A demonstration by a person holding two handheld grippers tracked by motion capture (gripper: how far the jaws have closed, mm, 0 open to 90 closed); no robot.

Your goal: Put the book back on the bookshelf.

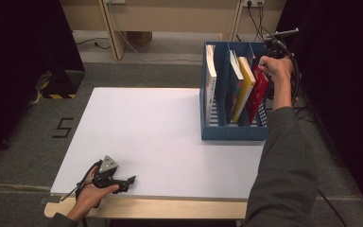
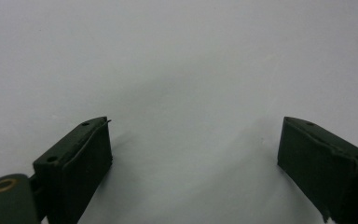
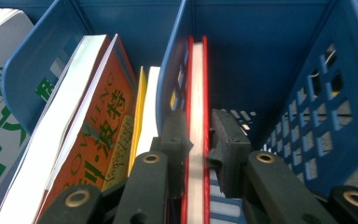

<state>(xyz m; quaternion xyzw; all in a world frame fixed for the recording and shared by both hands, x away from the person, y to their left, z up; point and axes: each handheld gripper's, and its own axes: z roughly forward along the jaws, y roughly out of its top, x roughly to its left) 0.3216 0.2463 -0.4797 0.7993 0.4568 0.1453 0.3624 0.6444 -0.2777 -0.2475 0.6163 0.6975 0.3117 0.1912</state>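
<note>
A red book [image 1: 260,90] stands upright in the rightmost compartment of a blue file rack [image 1: 234,133] at the table's far right. My right gripper [image 1: 262,71] reaches down into that compartment from above. In the right gripper view its jaws sit on either side of the red book [image 3: 196,84], and the right gripper [image 3: 196,122] is shut on the book's top edge. My left gripper [image 1: 131,180] rests at the near left corner of the white table [image 1: 160,127]. The left gripper [image 2: 196,140] is open, with bare table between its jaws.
The rack's middle compartment holds a yellow book [image 1: 246,85] and an orange-covered one [image 3: 102,116]. A white book [image 1: 211,80] stands in the left compartment. The rack's perforated blue wall [image 3: 317,121] is close on the right of the jaws. Cables and wooden legs lie beyond the table.
</note>
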